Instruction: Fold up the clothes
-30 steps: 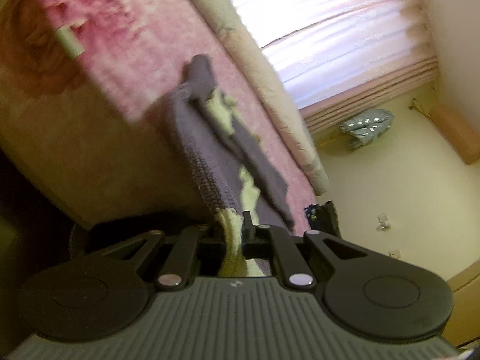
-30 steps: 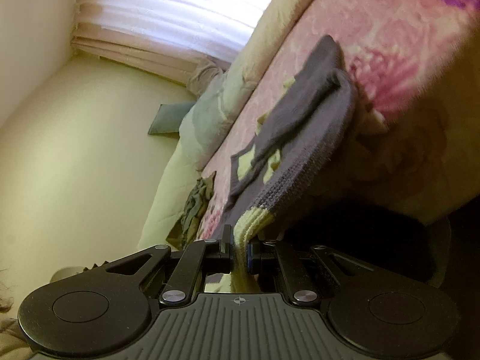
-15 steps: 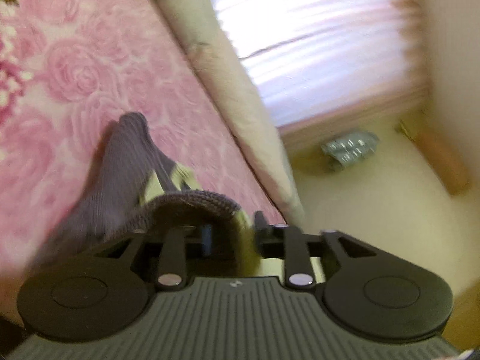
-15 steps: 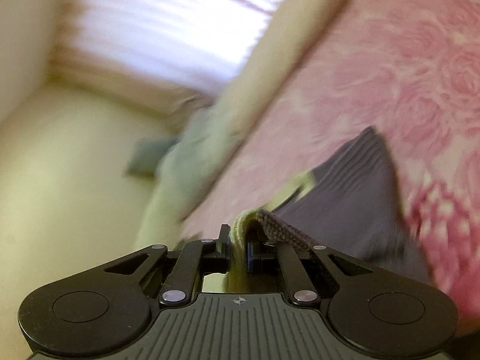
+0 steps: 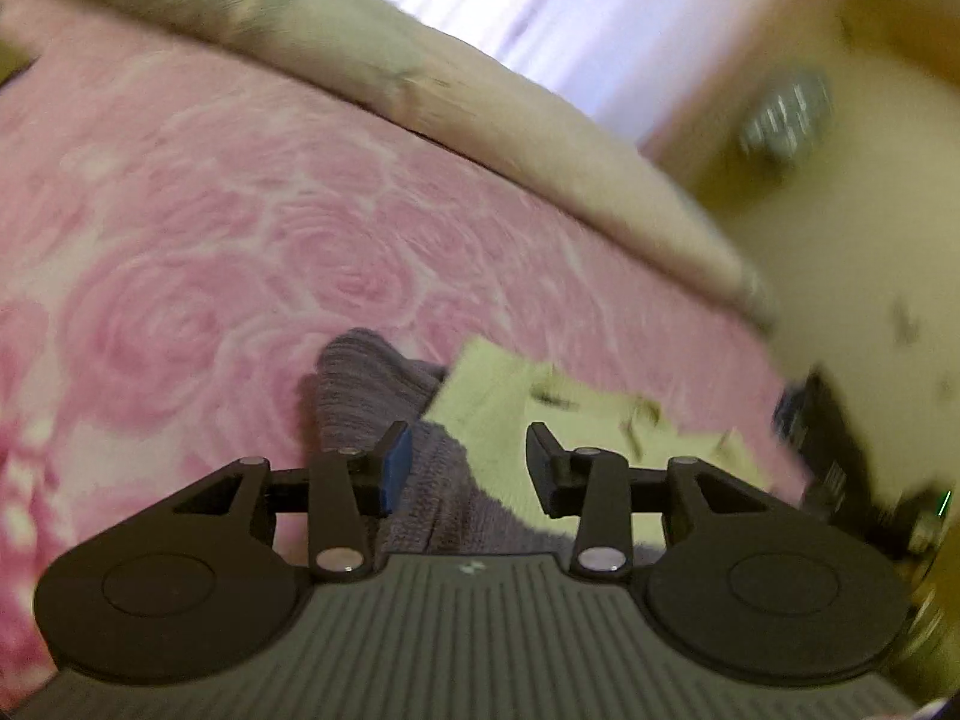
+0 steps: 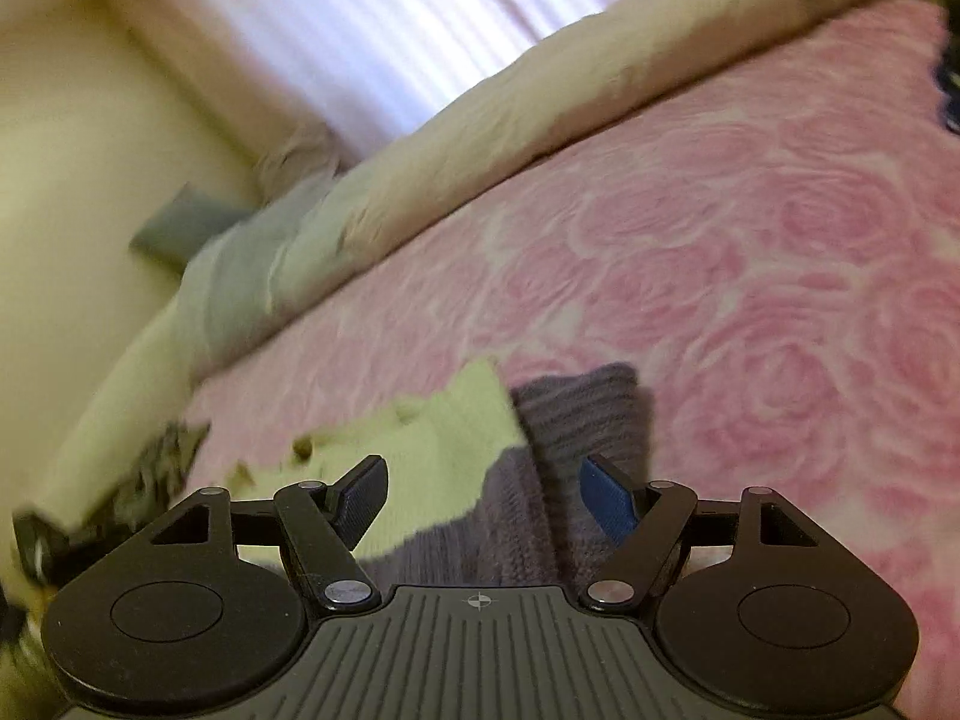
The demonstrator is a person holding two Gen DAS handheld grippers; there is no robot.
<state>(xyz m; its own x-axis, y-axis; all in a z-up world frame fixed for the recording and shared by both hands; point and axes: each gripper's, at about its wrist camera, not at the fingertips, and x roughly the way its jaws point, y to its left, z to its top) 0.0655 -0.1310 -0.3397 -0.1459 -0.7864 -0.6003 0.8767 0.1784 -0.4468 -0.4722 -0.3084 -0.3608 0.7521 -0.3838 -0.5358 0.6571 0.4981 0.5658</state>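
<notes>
A purple and pale yellow knitted sweater [image 5: 444,462] lies on the pink rose-patterned bedspread [image 5: 240,252]. My left gripper [image 5: 468,468] is open just above it, jaws apart over the purple and yellow cloth, holding nothing. In the right wrist view the same sweater [image 6: 480,468] lies below my right gripper [image 6: 483,492], which is open and empty, jaws spread wide over the fabric. A purple sleeve end [image 6: 588,402] sticks out ahead.
A rolled cream and grey quilt [image 6: 540,120] runs along the far side of the bed under a curtained window [image 6: 390,30]. A dark object [image 5: 840,450] sits at the bed's right end. Dark crumpled cloth [image 6: 156,474] lies at the left.
Both grippers carried the sweater's hem up from the bed's side onto the bedspread, then opened and let go. The sweater now lies folded over on the bed.
</notes>
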